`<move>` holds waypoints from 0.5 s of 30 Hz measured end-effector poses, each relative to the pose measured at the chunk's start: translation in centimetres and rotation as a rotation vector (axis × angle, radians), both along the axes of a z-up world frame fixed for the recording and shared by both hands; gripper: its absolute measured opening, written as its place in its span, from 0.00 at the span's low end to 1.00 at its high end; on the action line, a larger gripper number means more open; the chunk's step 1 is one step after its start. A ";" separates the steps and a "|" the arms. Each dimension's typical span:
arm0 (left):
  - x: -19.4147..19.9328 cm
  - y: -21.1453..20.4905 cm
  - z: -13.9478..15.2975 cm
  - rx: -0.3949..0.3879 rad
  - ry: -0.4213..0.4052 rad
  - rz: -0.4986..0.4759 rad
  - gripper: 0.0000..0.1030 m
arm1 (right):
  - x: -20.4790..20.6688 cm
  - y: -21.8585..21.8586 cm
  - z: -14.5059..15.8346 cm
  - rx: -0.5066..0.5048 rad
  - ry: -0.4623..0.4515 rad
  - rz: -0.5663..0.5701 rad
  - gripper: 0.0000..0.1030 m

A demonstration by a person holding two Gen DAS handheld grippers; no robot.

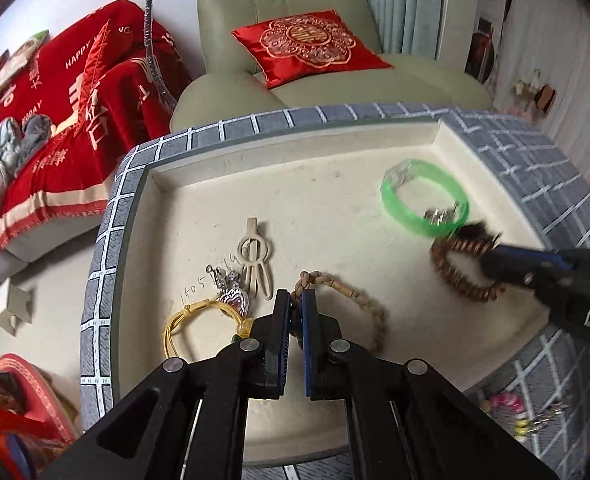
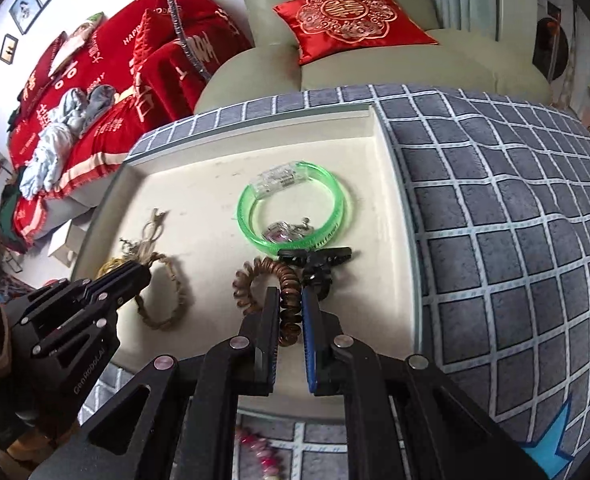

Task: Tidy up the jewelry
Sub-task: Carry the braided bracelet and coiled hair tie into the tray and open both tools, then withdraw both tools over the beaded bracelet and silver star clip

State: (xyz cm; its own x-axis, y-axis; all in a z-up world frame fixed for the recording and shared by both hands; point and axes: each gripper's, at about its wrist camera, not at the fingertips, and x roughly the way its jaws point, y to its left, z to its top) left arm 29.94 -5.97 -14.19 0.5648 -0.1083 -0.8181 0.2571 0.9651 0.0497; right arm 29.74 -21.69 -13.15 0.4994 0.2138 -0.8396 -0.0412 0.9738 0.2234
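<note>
A cream tray (image 1: 335,152) lies on a grey checked cloth. My left gripper (image 1: 296,300) is shut on a braided tan rope bracelet (image 1: 369,308); it also shows in the right wrist view (image 2: 167,304). My right gripper (image 2: 291,298) is shut on a brown spiral coil bracelet (image 2: 263,270), seen in the left wrist view (image 1: 461,276) with a black bow clip (image 2: 315,258) attached. A green bangle (image 2: 291,208) with a small silver ring (image 2: 285,232) inside lies just beyond. A yellow cord bracelet (image 1: 193,316), silver heart pendant (image 1: 235,300) and cream hair clip (image 1: 255,256) lie left.
A green armchair (image 1: 295,60) with a red cushion (image 1: 311,46) stands behind the table. A sofa with a red blanket (image 1: 67,100) is at left. A pink bead string (image 2: 261,452) lies on the cloth (image 2: 495,240) near the tray's front edge.
</note>
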 end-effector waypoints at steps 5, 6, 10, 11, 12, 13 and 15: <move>-0.5 -0.8 -0.5 0.077 -0.037 -0.009 0.20 | 0.0 -0.2 -0.8 0.019 0.025 -0.010 0.13; -0.5 -0.9 -0.5 0.081 -0.037 -0.010 0.20 | 0.0 -0.2 -0.8 0.028 0.027 -0.006 0.13; -0.5 -0.4 -0.3 0.034 -0.028 -0.008 0.20 | -0.1 -0.2 -0.4 0.058 0.020 0.000 0.25; -0.6 -0.2 -0.2 0.022 -0.031 -0.002 0.20 | -0.3 -0.3 0.0 0.067 0.007 0.000 0.42; -0.6 -0.1 -0.1 0.016 -0.032 0.004 0.20 | -0.6 -0.3 0.4 0.073 -0.009 -0.005 0.61; -0.5 0.0 -0.1 0.011 -0.031 0.007 0.20 | -1.0 -0.4 0.9 0.080 -0.027 -0.010 0.65; -0.5 0.3 0.1 0.009 -0.035 0.018 0.20 | -1.7 -0.7 1.7 0.106 -0.043 -0.013 0.65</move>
State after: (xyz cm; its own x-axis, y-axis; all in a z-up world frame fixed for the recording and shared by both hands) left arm 29.42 -5.70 -14.13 0.5945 -0.0911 -0.7989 0.2379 0.9690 0.0665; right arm 28.08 -22.42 -11.41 0.5378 0.2930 -0.7905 -0.0401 0.9455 0.3231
